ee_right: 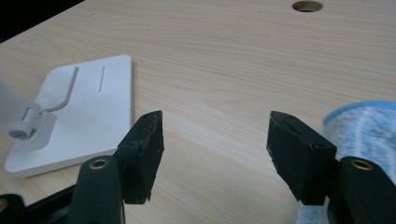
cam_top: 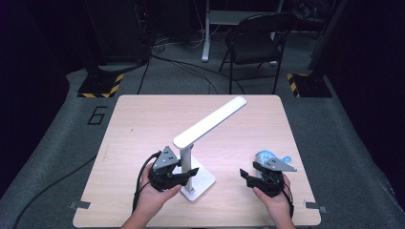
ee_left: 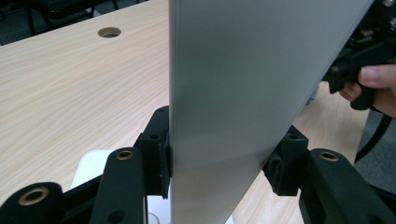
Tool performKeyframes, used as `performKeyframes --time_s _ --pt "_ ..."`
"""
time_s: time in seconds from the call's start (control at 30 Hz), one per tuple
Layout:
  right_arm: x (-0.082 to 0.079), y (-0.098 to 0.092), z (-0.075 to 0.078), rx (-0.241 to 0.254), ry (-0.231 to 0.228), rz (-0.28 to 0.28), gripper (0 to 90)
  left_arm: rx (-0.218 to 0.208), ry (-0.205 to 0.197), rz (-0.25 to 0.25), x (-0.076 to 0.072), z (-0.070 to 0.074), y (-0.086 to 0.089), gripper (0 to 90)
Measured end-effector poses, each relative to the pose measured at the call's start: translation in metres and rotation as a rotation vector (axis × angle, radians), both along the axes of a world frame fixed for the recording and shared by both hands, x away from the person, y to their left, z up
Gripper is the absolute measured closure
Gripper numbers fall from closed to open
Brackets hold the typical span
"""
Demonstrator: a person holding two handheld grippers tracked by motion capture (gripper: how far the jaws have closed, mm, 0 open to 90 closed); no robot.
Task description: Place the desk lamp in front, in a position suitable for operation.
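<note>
- White desk lamp (cam_top: pixel 197 143) standing on the pale wooden desk (cam_top: pixel 143 124), toward the near edge, slightly left of centre.
- Flat square lamp base (ee_right: pixel 81 116) resting flat on the desk; upright post (ee_left: pixel 233 93) rising from it; long lamp head (cam_top: pixel 210 121) slanting up and away toward the far right.
- Left gripper (cam_top: pixel 184 175) held level at the lamp post, just above the base, by the left hand (cam_top: pixel 153 195).
- Left jaws seen on either side of the post in the left gripper view: one pad (ee_left: pixel 161 163) touching the post's left face, the other close against the right edge; contact on that side cannot be told for certain.
- Right gripper (cam_top: pixel 248 177) to the right of the lamp, well clear of the base, held by the right hand (cam_top: pixel 274 198).
- Right jaws standing apart, bare desk between them.
- Blue and white cloth (ee_right: pixel 369 126) lying on the desk just beside the right gripper, on its far right side.
- Black folding chair (cam_top: pixel 253 40) on the floor beyond the desk.
</note>
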State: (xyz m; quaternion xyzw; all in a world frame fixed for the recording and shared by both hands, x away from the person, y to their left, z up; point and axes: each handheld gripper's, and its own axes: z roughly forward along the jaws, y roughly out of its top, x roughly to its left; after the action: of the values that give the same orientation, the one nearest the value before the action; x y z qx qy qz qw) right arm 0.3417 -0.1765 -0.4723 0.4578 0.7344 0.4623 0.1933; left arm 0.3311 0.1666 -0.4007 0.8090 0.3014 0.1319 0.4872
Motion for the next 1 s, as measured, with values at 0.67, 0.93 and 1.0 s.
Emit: performKeyframes --time_s 0.67,0.93,1.0 --pt "0.007 -0.037 -0.006 -0.155 0.017 -0.193 36.1 -0.015 0.004 -0.272 0.005 0.000 -0.011 50.7" --pt "0.014 -0.039 -0.024 -0.192 0.099 -0.200 44.0 0.002 0.019 -0.276 0.006 0.003 -0.001 50.2" --pt "0.015 -0.037 -0.026 -0.199 0.108 -0.202 44.4 0.011 0.029 -0.268 0.005 0.004 -0.002 49.9"
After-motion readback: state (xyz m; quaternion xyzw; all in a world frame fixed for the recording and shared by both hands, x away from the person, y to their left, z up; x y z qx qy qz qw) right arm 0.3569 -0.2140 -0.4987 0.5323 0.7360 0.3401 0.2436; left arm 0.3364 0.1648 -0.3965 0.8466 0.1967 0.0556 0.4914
